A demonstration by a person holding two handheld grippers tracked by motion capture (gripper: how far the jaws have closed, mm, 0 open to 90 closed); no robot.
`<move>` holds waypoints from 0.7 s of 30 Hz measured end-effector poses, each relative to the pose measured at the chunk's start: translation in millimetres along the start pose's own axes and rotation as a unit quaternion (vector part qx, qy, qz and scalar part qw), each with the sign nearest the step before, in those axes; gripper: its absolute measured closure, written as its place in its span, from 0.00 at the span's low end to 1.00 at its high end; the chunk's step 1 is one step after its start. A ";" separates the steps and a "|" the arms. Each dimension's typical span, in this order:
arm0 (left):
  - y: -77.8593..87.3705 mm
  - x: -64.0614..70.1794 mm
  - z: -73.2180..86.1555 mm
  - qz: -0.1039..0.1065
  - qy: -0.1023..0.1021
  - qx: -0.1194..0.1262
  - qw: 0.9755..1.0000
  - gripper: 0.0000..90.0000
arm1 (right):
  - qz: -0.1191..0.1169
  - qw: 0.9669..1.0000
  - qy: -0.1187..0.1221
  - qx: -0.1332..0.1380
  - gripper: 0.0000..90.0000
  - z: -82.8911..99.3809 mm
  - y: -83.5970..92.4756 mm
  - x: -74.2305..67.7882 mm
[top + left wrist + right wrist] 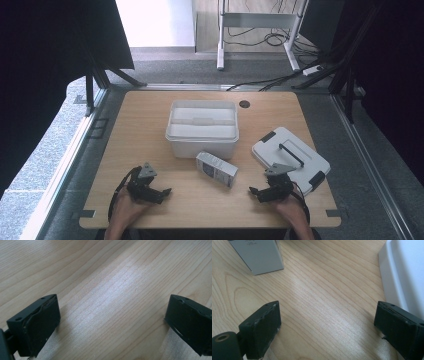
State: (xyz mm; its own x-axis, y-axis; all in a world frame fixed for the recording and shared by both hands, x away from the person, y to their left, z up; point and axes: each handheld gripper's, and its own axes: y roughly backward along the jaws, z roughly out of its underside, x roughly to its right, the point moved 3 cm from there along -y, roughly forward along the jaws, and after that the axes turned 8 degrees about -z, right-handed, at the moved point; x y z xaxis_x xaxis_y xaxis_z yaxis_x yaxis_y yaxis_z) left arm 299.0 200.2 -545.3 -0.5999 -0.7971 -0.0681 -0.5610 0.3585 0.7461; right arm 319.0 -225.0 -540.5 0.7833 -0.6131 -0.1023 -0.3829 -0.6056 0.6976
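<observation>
A white plastic bin [202, 129] stands at the table's middle back, with a white insert tray inside. Its white lid [290, 153] with a black handle and black clips lies flat at the right. A small grey carton [216, 169] lies on its side just in front of the bin; its corner [257, 255] shows in the right gripper view, where the lid's edge [402, 275] is at the right. My left gripper [159, 192] rests open near the front left over bare wood [112, 302]. My right gripper [256, 192] rests open at the front right, beside the lid, nothing between its jaws.
The wooden table [150, 150] has a round cable hole [244, 104] at the back. Metal frame rails run along both sides, and cables lie on the carpet behind. Bare wood lies between the two grippers.
</observation>
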 end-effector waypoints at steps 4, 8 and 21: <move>0.1 -0.1 0.1 0.000 0.001 0.000 1.000 0.00 | 0.000 1.000 -0.001 0.000 0.07 0.0 0.0 -0.1; 0.0 -0.2 0.0 0.000 0.001 0.001 1.000 0.00 | 0.000 1.000 0.000 0.000 0.07 0.0 0.0 0.0; -0.8 -0.5 -0.9 0.002 -0.002 0.001 1.000 0.00 | -0.001 1.000 0.000 -0.001 0.07 0.0 0.2 0.1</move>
State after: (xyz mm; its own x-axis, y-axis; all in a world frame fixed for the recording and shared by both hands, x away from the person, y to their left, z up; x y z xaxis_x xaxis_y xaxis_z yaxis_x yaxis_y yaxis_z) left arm 300.3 199.8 -545.2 -0.6048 -0.7934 -0.0686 -0.5596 0.3622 0.7454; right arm 319.0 -225.1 -540.4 0.7840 -0.6119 -0.1046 -0.3800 -0.6063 0.6986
